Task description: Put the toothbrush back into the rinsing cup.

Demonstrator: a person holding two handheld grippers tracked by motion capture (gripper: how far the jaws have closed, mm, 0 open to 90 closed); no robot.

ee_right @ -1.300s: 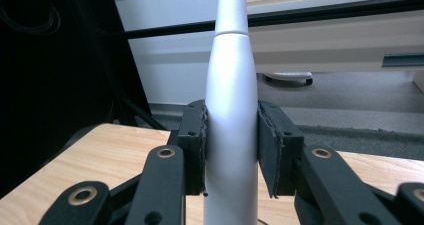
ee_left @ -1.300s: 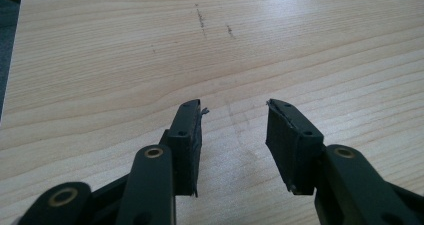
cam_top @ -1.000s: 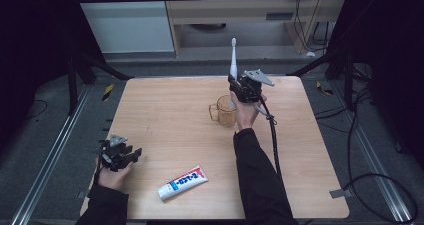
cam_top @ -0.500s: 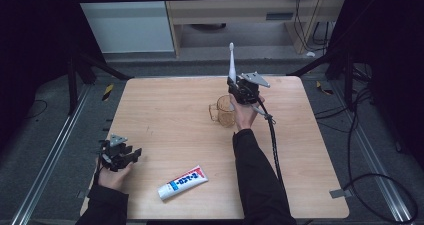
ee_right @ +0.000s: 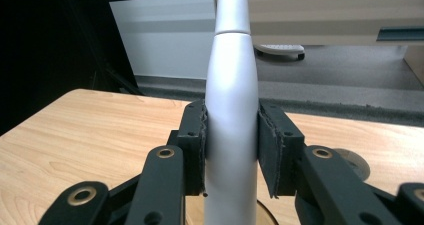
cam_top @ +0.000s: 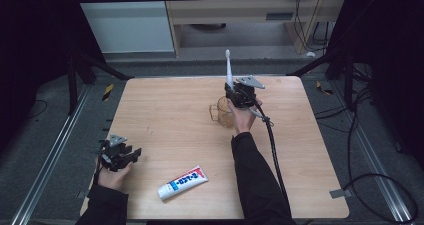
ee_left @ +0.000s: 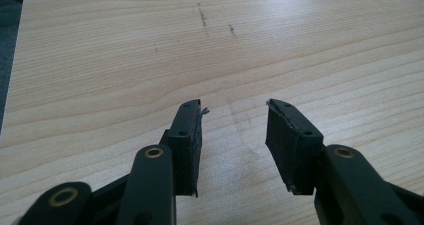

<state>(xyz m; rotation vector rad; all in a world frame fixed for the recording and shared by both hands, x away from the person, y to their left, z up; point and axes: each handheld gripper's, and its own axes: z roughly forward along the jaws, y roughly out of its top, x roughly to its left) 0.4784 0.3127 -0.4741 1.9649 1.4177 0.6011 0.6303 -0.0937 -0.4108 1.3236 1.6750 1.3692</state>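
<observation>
Right tongs (cam_top: 231, 91) clamped on a white electric toothbrush (cam_top: 228, 67), held upright above the far middle of the wooden bench (cam_top: 170, 105), brush head pointing up toward the back of the room. In the right gripper view, both black pads (ee_right: 193, 135) pressed flat against the thick lower handle of the toothbrush (ee_right: 232, 115), one on each side, handle running straight up between them and narrowing to the neck near the top edge. Just under and beside the right tongs, a clear amber-tinted cup (cam_top: 220, 112) with a side handle, standing on the bench, partly hidden by the hand; whether the toothbrush base touches the cup, impossible to tell. Left tongs (cam_top: 136, 153) resting low at the near left edge of the bench, well apart from the cup, jaws spread with nothing between them; in the left gripper view (ee_left: 234, 135) bare wood grain visible through the gap. A white, blue and red toothpaste tube (cam_top: 183, 182) lying flat near the front edge, between the two forearms, nearer the left tongs, touched by neither.
</observation>
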